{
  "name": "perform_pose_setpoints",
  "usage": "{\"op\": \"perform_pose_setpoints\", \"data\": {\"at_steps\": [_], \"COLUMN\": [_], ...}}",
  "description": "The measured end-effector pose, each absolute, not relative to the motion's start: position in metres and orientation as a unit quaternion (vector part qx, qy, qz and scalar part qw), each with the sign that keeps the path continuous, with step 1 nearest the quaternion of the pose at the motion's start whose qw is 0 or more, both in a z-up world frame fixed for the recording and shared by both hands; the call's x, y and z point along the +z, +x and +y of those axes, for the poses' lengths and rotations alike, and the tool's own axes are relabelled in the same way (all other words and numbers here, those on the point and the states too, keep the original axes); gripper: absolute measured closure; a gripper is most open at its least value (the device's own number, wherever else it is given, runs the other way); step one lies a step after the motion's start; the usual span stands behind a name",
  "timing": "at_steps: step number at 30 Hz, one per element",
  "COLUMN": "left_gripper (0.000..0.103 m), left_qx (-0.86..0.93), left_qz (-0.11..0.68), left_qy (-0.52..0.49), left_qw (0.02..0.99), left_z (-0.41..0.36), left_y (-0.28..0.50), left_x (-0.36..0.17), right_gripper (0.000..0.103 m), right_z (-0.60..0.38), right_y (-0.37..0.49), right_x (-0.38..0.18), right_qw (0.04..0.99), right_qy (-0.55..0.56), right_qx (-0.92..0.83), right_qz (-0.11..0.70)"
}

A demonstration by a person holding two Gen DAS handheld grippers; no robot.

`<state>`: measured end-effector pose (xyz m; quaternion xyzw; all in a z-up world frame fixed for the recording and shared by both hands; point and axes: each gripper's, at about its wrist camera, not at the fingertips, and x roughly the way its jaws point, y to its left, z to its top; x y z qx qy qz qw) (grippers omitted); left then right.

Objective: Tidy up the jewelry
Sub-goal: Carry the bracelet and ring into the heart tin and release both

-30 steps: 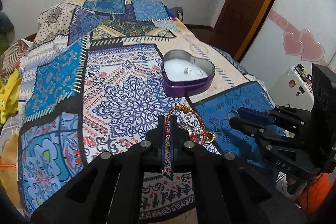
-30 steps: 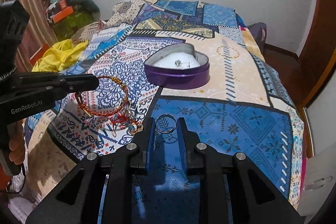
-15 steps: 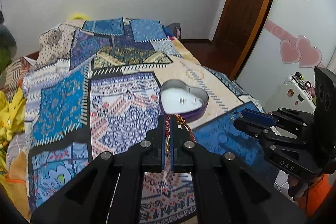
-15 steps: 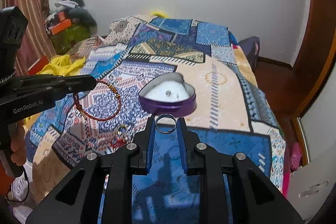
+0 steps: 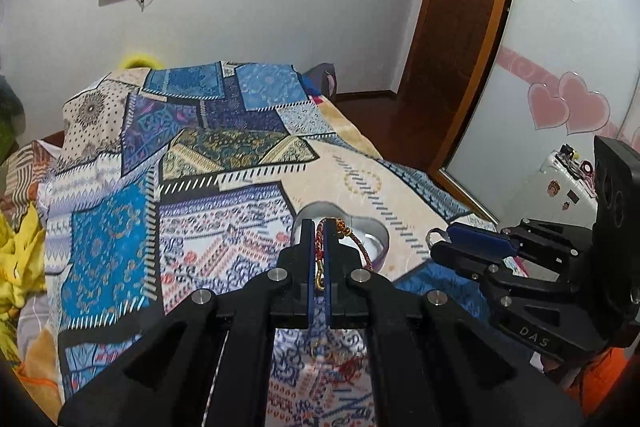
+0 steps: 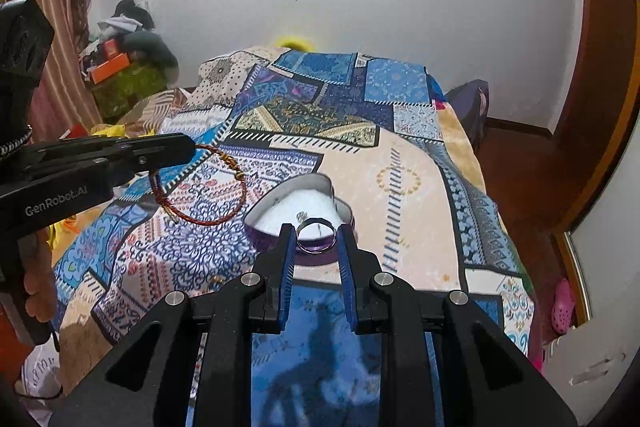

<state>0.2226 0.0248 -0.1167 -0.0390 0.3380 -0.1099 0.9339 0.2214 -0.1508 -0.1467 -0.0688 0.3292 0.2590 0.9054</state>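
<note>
bracelet (image 6: 200, 187) clamped in "genrobot.ai" left gripper (image 5: 319, 227); right gripper (image 6: 315, 235) pinches ring (image 6: 315, 235).

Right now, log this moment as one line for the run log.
left tool: shut on red bracelet | right tool: shut on silver ring | heart tin: open on bedspread, small piece inside | both lifted

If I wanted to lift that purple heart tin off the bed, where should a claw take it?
Grip the heart tin by its upright wall, probably at a lobe nearest the cameras, one finger inside and one outside, coming from above. It sits open, lidless and flat on the bedspread, and looks too broad to span.
</note>
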Motion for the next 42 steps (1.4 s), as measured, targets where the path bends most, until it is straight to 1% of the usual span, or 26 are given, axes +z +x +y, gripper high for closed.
{"op": "perform_pose_setpoints", "data": {"at_steps": [10,19,28,35,42], "left_gripper": [0.102,0.102,0.102,0.101,0.099], "left_qx": [-0.13,-0.14,-0.139,-0.135,-0.133], "left_qz": [0.339,0.382,0.413,0.419,0.421], "left_qy": [-0.042,-0.042,-0.038,-0.023,-0.02], "left_qw": [0.931,0.912,0.899,0.898,0.897], "left_z": [0.012,0.01,0.014,0.013,0.014], "left_y": [0.263,0.289,0.299,0.299,0.295], "left_x": [-0.125,-0.16,-0.184,-0.186,-0.185], "right_gripper": [0.084,0.084,0.084,0.084,0.084], "right_z": [-0.145,-0.137,-0.125,-0.122,-0.12], "right_y": [0.238,0.255,0.275,0.281,0.281], "right_x": [-0.148,-0.16,-0.175,-0.183,-0.184], "right_qw": [0.907,0.9,0.885,0.875,0.877], "right_qy": [-0.064,-0.072,-0.083,-0.086,-0.1], "right_qx": [0.261,0.265,0.276,0.28,0.269], "right_qz": [0.325,0.338,0.366,0.385,0.386]}}
